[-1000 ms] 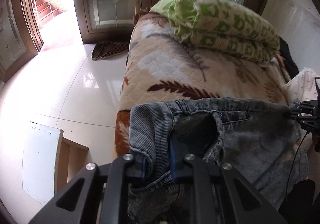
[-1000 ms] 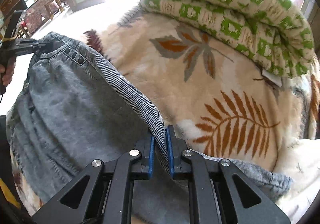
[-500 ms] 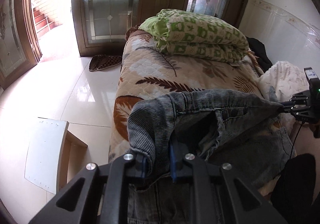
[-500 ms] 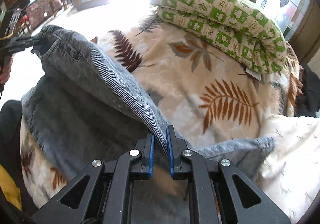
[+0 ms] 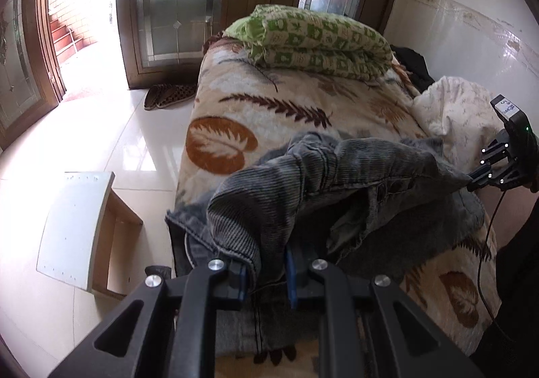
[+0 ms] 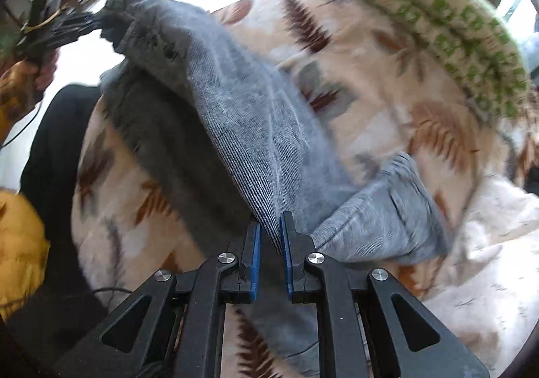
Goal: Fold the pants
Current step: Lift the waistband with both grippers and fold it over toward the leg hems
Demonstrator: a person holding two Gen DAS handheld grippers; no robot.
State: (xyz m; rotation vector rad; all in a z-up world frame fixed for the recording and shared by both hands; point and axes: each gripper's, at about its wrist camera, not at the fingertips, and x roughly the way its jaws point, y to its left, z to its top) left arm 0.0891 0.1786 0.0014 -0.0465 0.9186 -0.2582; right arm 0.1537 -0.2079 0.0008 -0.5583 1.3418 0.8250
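My left hand-held gripper (image 5: pixel 266 272) is squeezed tight on a thick bunch of the pants (image 5: pixel 337 182). My right hand-held gripper (image 6: pixel 269 243) pinches a thin edge of the same pants (image 6: pixel 235 128) between its blue pads (image 6: pixel 256 250). From the left camera I also see the right hand-held gripper (image 5: pixel 471 181) far off at the right, pulling the cloth into a point.

The pants are gray-blue with thin ribs, like soft cord cloth. They look thick and a bit fuzzy. The top part is held up in the air between my two grippers and sags in the middle. The bottom part lies flat on the bed (image 5: pixel 269 115). One leg end curls up near the right gripper.

The bed has a soft cream blanket with brown leaf and feather shapes. A folded green and white quilt (image 5: pixel 320 41) sits at the far end. A white fluffy cover (image 5: pixel 454 108) lies bunched by the wall. Slippers (image 5: pixel 168 96) rest on the shiny tile floor (image 5: pixel 101 149) by the glass door (image 5: pixel 175 7). A white board (image 5: pixel 74 223) leans on a small wooden frame beside the bed.

A second ago the pants lay lower and closer to the quilt. Now I have lifted them higher and pulled back, so more of the blanket shows. The right camera picture is blurry now.
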